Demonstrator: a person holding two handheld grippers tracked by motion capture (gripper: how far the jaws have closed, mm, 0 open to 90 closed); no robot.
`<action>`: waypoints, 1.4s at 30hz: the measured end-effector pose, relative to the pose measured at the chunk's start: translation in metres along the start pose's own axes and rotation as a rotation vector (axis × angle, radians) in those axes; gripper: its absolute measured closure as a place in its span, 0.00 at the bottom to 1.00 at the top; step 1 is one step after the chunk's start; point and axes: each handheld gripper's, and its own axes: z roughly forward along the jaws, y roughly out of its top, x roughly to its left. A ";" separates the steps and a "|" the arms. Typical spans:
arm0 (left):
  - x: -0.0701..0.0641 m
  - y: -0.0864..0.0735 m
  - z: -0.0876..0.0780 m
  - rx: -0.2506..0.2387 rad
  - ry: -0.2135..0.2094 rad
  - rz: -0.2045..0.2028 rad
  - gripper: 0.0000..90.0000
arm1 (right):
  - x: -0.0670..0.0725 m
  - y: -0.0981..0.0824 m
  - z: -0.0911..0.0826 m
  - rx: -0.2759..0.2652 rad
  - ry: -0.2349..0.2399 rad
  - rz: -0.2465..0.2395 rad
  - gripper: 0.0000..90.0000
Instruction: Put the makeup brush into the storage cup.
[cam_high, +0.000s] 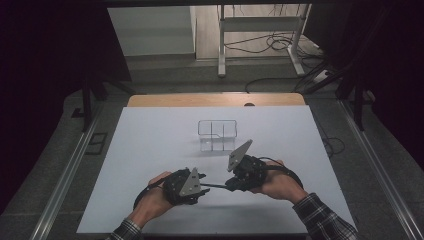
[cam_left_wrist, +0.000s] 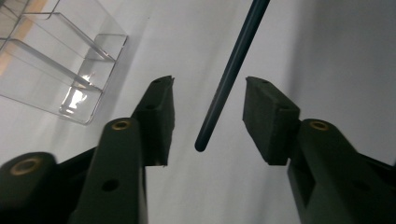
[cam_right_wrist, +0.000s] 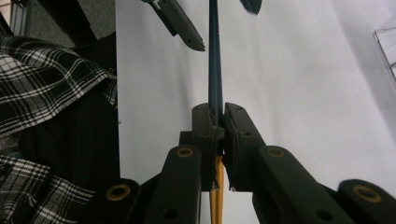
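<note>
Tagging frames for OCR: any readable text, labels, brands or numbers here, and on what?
None readable in these views.
Dark blue pencil, clamped in the right gripper: no print visible on its shaft.
Clear plastic organizer: no label seen.
Left gripper, jaws apart around the pencil's end, and its grey plate: no markings.
White table sheet: blank.

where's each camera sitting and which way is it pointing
High view: above the person's side, facing forward and down on the table; both hands show.
Left gripper view: rides the left gripper, facing the pencil tip and clear organizer; its jaws stand apart.
Right gripper view: rides the right gripper, clamped on the pencil; plaid sleeve shows.
All three share the pencil.
</note>
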 end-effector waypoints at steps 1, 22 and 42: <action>0.000 0.000 0.000 0.001 -0.001 0.005 0.65 | 0.000 0.000 0.000 0.001 0.001 -0.002 0.92; -0.007 0.000 0.005 0.065 -0.082 0.084 0.96 | -0.005 0.002 -0.003 0.011 -0.019 0.001 0.86; -0.001 -0.007 0.009 0.132 -0.065 -0.029 0.96 | -0.006 -0.003 -0.015 -0.026 -0.071 0.015 0.71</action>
